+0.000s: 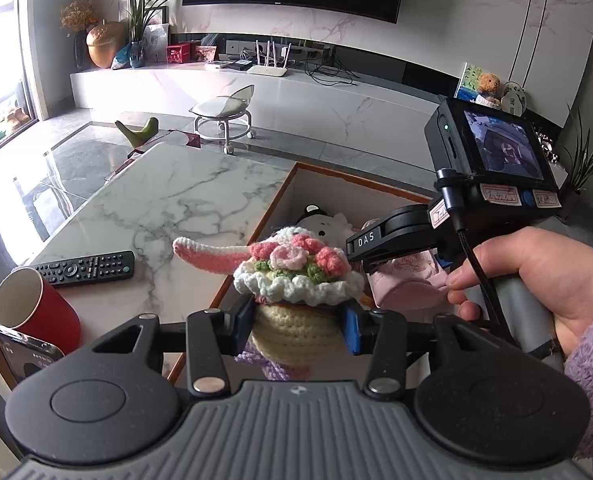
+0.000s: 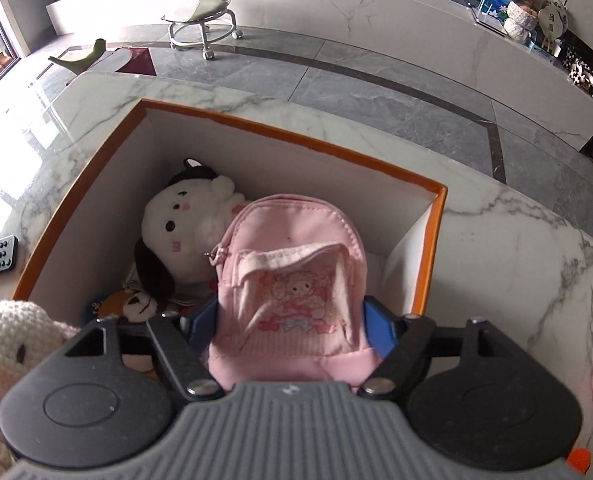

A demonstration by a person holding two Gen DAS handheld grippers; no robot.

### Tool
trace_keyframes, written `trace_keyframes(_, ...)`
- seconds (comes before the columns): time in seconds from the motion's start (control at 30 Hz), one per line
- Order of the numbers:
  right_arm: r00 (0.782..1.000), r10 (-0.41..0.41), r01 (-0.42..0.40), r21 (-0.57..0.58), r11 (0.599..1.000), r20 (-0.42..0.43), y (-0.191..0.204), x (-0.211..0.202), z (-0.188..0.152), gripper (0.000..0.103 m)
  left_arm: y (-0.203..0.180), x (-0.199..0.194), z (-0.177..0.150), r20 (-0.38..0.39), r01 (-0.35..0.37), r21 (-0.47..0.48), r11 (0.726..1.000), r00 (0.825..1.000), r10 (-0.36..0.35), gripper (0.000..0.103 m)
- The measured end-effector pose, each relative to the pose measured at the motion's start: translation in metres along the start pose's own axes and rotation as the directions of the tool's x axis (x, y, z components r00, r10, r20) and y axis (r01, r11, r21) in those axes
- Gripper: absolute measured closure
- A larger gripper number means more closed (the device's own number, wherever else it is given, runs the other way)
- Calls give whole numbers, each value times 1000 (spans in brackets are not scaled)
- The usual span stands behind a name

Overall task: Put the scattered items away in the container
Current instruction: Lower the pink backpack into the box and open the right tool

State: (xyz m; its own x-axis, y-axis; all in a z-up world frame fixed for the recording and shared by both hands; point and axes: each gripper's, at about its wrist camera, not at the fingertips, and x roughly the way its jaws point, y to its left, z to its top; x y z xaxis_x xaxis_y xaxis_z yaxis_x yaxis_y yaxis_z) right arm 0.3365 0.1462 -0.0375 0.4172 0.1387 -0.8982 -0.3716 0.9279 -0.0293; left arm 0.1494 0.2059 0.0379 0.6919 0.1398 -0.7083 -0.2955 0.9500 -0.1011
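Note:
My left gripper (image 1: 300, 320) is shut on a crocheted bunny doll (image 1: 296, 276) with a flower hat, held at the left rim of the orange-edged box (image 1: 360, 178). My right gripper (image 2: 292, 324) is shut on a small pink backpack (image 2: 292, 264) and holds it over the inside of the box (image 2: 288, 130). In the box lie a white and black plush dog (image 2: 180, 224) and a small orange plush (image 2: 132, 304). The doll's face shows at the lower left of the right wrist view (image 2: 4, 340).
A black remote (image 1: 84, 268), a red paper cup (image 1: 36, 308) lying on its side and a phone (image 1: 24, 356) lie on the marble table (image 1: 168, 196) left of the box. A rolling stool (image 1: 224, 116) stands on the floor beyond.

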Motion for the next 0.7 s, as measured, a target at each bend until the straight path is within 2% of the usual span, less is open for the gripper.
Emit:
trace_keyframes(0.27, 999, 17, -19, -46, 999, -45, -3, -4, 2, 20, 0, 1, 0, -2, 8, -5, 1000, 1000, -8, 51)
trace_keyframes(0.47, 1000, 1, -2, -78, 997, -10, -3, -12, 2, 12, 0, 3, 0, -9, 19, -10, 1000, 1000, -19, 51)
trace_keyframes(0.7, 998, 68, -68, -53, 996, 6, -16, -20, -1, 8, 0, 5, -1, -27, 37, -9, 999, 999, -37, 51)
